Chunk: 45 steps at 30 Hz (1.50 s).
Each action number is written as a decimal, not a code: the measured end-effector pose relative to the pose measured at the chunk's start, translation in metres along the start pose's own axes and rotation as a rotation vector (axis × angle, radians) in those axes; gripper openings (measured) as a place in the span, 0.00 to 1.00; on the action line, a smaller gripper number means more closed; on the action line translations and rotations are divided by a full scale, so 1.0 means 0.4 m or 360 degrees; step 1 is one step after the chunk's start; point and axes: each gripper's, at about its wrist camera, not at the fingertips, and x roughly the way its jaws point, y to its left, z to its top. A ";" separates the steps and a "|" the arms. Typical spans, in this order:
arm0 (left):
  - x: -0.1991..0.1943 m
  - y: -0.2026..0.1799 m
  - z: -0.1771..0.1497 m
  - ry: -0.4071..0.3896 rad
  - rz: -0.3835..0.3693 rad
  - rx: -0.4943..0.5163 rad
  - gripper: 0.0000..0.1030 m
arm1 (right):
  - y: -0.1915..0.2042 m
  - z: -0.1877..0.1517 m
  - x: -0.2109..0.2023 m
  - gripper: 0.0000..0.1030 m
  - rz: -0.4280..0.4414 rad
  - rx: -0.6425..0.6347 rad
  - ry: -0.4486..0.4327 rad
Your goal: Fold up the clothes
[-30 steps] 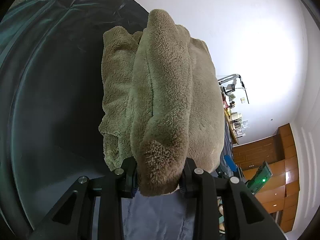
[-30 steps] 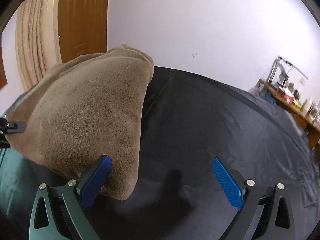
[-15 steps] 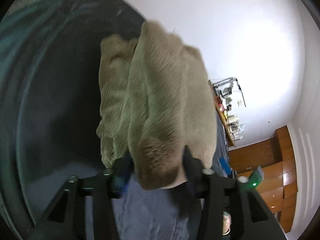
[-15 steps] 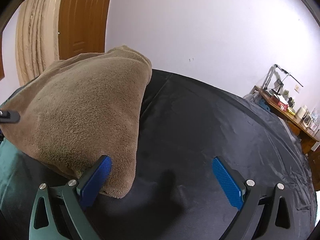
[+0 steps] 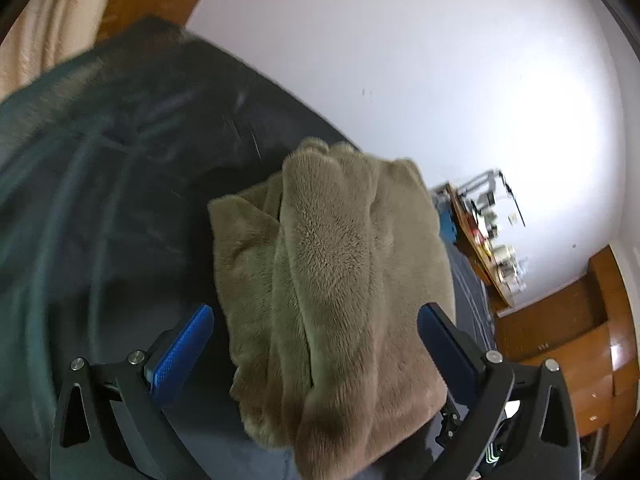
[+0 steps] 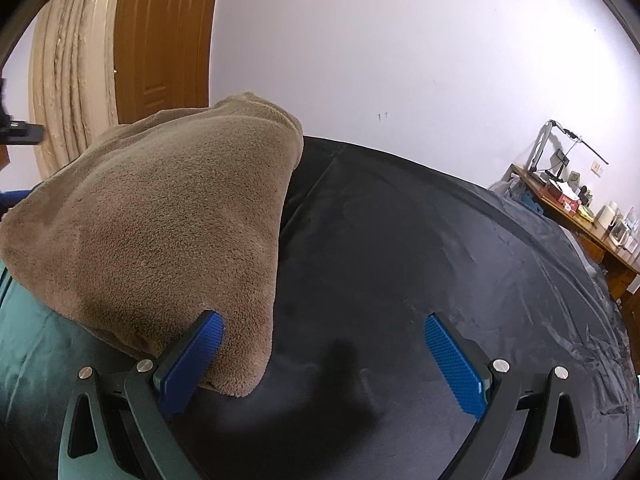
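A folded tan fleece garment (image 5: 340, 288) lies in a thick bundle on the dark bedsheet (image 5: 120, 200). My left gripper (image 5: 316, 336) is opening, its blue pads wide apart on either side of the bundle's near end and not pressing on it. In the right wrist view the same fleece garment (image 6: 160, 232) fills the left half. My right gripper (image 6: 324, 344) stands open over the dark sheet (image 6: 440, 260), and its left pad (image 6: 192, 356) sits against the garment's near corner.
A white wall (image 6: 400, 60) runs behind the bed. A wooden door (image 6: 160, 40) and a beige curtain (image 6: 68, 72) are at the far left. A cluttered wooden desk (image 6: 580, 216) with a lamp stands at the right. Wooden cabinets (image 5: 580, 340) show at the right.
My left gripper let go of the fleece end it was pinching, its jaws spreading wide. It pulled back and rose, so the bundle looks smaller. The right gripper stayed put.
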 end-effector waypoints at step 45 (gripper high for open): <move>0.146 0.043 0.040 0.0347 -0.0062 0.0201 0.99 | -0.014 -0.001 0.010 0.99 0.0055 0.0069 0.0012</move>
